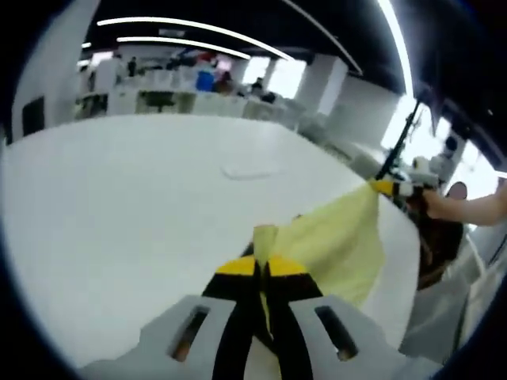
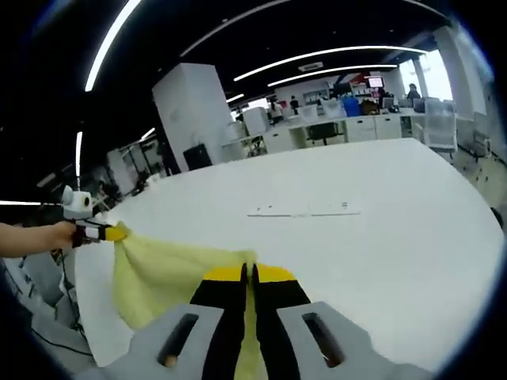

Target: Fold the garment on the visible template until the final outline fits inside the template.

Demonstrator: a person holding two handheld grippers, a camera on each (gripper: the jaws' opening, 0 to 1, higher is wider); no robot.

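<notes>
Garment: a pale yellow cloth (image 1: pixel 337 241) held up off the white table (image 1: pixel 119 206), stretched between the two grippers; in the right gripper view it (image 2: pixel 170 273) hangs as a loose sheet near the table's edge.
Left gripper: its jaws (image 1: pixel 264 265) are pressed together on one corner of the garment, a small tuft of cloth standing up just beyond the yellow tips; in the right gripper view it (image 2: pixel 111 233) shows at the garment's far corner, held by a person's hand (image 2: pixel 59 236).
Right gripper: its jaws (image 2: pixel 247 273) are closed on the garment's near corner, cloth running down between the black fingers; in the left gripper view it (image 1: pixel 390 188) pinches the far corner, with a person's hand (image 1: pixel 444 204) behind it.
Template: a faint flat rectangular outline (image 2: pixel 303 210) lies on the table, well beyond the garment and apart from it; in the left gripper view it (image 1: pixel 252 170) is a dim shape further across the table than the garment.
Table: broad, white and rounded at its edge, the garment raised over the side nearest the person.
Background: beyond the table, an open office with desks (image 2: pixel 348 127), a white pillar (image 2: pixel 194 111) and long ceiling light strips (image 1: pixel 198 30).
</notes>
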